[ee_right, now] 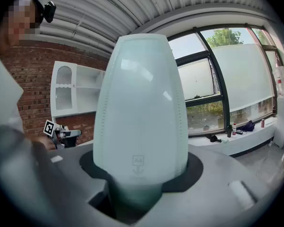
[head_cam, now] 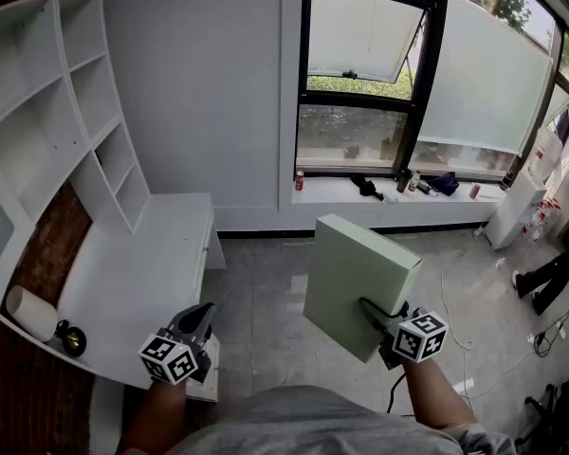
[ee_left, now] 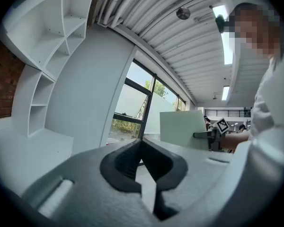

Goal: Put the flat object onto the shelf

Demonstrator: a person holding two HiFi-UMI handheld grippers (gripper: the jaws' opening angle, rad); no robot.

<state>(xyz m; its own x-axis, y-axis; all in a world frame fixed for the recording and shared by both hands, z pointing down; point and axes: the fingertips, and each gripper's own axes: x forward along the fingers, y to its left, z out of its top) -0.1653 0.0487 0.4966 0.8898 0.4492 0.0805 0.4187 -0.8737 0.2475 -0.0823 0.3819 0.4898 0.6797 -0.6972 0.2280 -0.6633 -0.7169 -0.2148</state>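
Observation:
A pale green flat box (head_cam: 360, 282) stands on edge in the air over the floor, with my right gripper (head_cam: 372, 311) shut on its lower edge. In the right gripper view the box (ee_right: 142, 108) fills the middle, clamped between the jaws of that gripper (ee_right: 139, 178). My left gripper (head_cam: 201, 313) hovers at the front edge of the white desk (head_cam: 142, 263), shut and empty; in its own view its jaw tips meet (ee_left: 142, 142). The white shelf unit (head_cam: 66, 93) rises at the left, its compartments bare. The box (ee_left: 182, 126) also shows from the left gripper.
A paper roll (head_cam: 28, 313) and a small dark round object (head_cam: 73, 341) lie on the desk's near left end. The window sill (head_cam: 389, 190) carries cans, bottles and dark items. Cables (head_cam: 455, 330) trail on the tiled floor. A person's legs (head_cam: 550, 278) show at the right.

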